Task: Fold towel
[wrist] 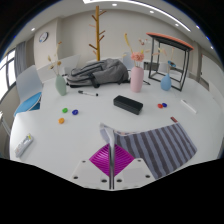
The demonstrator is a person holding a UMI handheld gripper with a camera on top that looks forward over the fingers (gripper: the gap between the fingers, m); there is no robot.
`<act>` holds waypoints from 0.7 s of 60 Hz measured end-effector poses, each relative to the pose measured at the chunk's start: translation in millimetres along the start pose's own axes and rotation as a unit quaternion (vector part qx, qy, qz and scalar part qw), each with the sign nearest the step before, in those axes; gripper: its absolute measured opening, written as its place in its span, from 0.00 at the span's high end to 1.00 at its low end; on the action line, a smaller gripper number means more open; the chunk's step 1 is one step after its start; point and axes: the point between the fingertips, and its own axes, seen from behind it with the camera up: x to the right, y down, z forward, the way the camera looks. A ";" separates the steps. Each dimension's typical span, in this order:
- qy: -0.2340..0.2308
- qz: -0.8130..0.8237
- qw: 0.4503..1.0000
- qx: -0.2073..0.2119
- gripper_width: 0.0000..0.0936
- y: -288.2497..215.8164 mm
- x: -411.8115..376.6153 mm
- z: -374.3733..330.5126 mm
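Between its pads, the tool [112, 168] pinches the striped towel [152, 147].

A grey towel [153, 146] with fine darker stripes is lying on a white table [70, 135]; magenta pads [108, 160] are showing at six o'clock, a black box [128, 103] ahead, a pink bottle [137, 79] at one o'clock

Bare tabletop [70, 140] ahead (black box [127, 103] beyond)
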 end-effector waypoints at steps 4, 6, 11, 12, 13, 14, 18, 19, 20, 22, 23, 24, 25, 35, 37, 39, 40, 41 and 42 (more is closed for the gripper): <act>-0.037 0.019 0.999 0.010 0.97 -22.2 -18.8 -30.9; -0.044 0.028 0.998 0.020 0.97 -35.8 -23.0 -45.4; -0.040 0.045 0.997 0.046 0.97 -65.6 -1.4 -71.4; -0.038 0.048 0.997 0.049 0.97 -70.0 5.5 -73.6; -0.035 0.050 0.997 0.051 0.97 -73.9 12.8 -75.4; -0.031 0.052 0.997 0.052 0.97 -78.1 18.6 -74.2; -0.013 0.049 0.997 0.053 0.97 -81.3 55.3 -70.8; -0.008 0.046 0.998 0.049 0.97 -81.4 63.0 -66.5; -0.005 0.044 0.998 0.046 0.97 -80.1 70.4 -62.6; -0.003 0.040 0.998 0.040 0.97 -77.2 83.7 -53.7; -0.001 0.038 0.999 0.036 0.97 -74.7 90.3 -48.7; 0.001 0.036 0.999 0.031 0.97 -71.0 96.8 -43.8; 0.004 0.033 0.999 0.026 0.97 -67.0 102.9 -39.0; 0.020 0.004 1.000 0.006 0.95 -35.1 150.4 -3.2; 0.013 0.005 1.000 0.001 0.90 -29.8 152.6 1.4; 0.005 0.006 1.000 -0.007 0.83 -24.5 154.0 1.3; 0.002 0.006 1.000 -0.010 0.75 -22.5 154.5 1.5; 0.000 0.005 1.000 -0.012 0.65 -21.2 155.8 0.4; -0.001 0.004 1.000 -0.013 0.51 -21.0 157.4 -1.7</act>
